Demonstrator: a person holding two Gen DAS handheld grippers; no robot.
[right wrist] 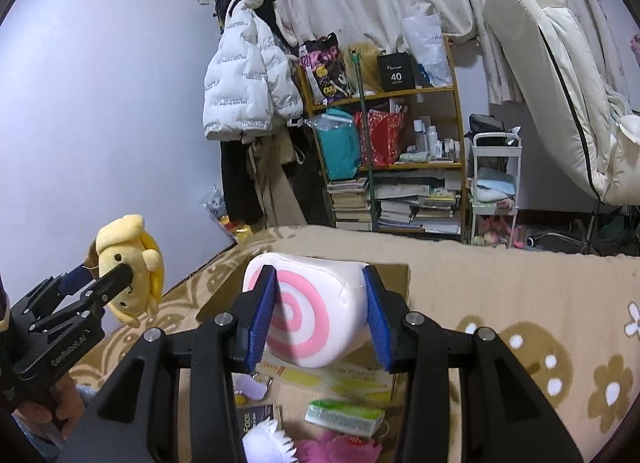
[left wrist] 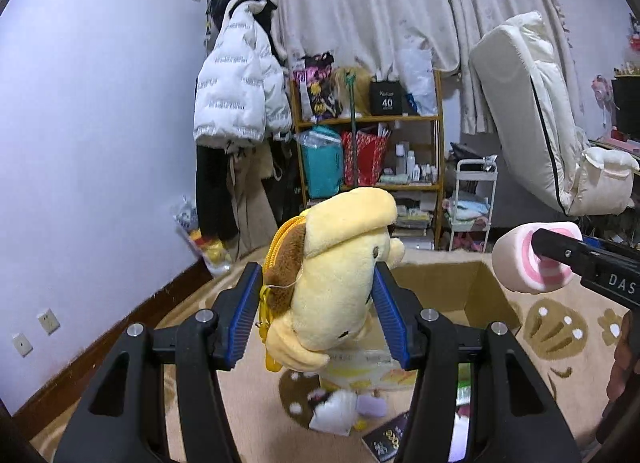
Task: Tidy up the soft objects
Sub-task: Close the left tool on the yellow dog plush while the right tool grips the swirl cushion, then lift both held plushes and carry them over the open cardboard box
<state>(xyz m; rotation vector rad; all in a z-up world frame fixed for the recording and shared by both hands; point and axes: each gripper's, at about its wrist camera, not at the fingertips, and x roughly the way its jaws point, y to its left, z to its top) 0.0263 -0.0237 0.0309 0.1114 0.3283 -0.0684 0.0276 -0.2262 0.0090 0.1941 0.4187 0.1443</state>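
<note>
Blue-padded fingers [left wrist: 248, 315] of the left gripper [left wrist: 316, 313] clamped one yellow dog plush [left wrist: 340, 275], brown-eared with a zipper, raised above the carpet. Right gripper [right wrist: 320, 315] squeezed one white pillow with pink rings [right wrist: 308, 311] above an open cardboard box [right wrist: 500, 275]. Two smaller plush toys [right wrist: 264, 441] lay below.

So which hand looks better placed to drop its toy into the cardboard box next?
Probably the right. Its gripper holds the pink swirl cushion close to the box, while the left gripper with the yellow dog plush sits further off.
</note>
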